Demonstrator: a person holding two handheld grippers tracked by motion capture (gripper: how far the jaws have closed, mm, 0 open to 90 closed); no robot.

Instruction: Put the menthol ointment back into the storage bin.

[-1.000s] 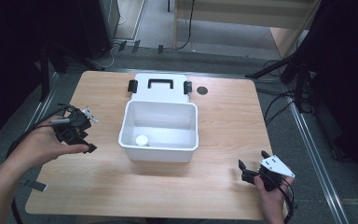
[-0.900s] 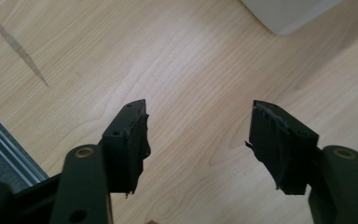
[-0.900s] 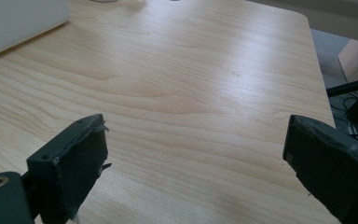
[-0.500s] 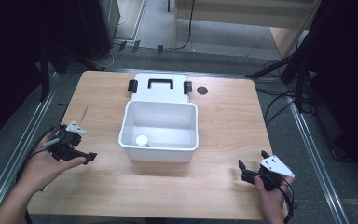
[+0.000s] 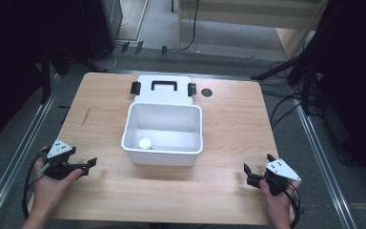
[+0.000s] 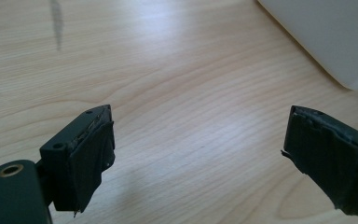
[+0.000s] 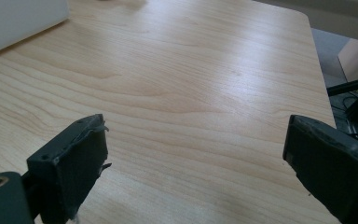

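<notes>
A white bin [image 5: 190, 148] stands open in the middle of the wooden table [image 5: 228, 129], with a small white round object [image 5: 145, 143] on its floor. Its lid [image 5: 164, 89] lies flat behind it. My left gripper [image 5: 88, 167] rests low near the table's front left, jaws pointing right toward the bin. Its jaws have just been opening and stand wide with bare wood between them [image 6: 198, 154]; a corner of the bin [image 6: 326, 37] shows ahead. My right gripper [image 5: 258, 163] sits at the front right, open and empty [image 7: 196, 163], with the bin's edge [image 7: 18, 18] far off.
A small black round spot [image 5: 207, 92] lies on the table to the right of the lid. Metal rails and cables run along the floor on both sides. Bare wood stretches between each gripper and the bin.
My left hand has come down and back toward the table's front left corner, and its jaws have spread apart. The right hand has stayed put.
</notes>
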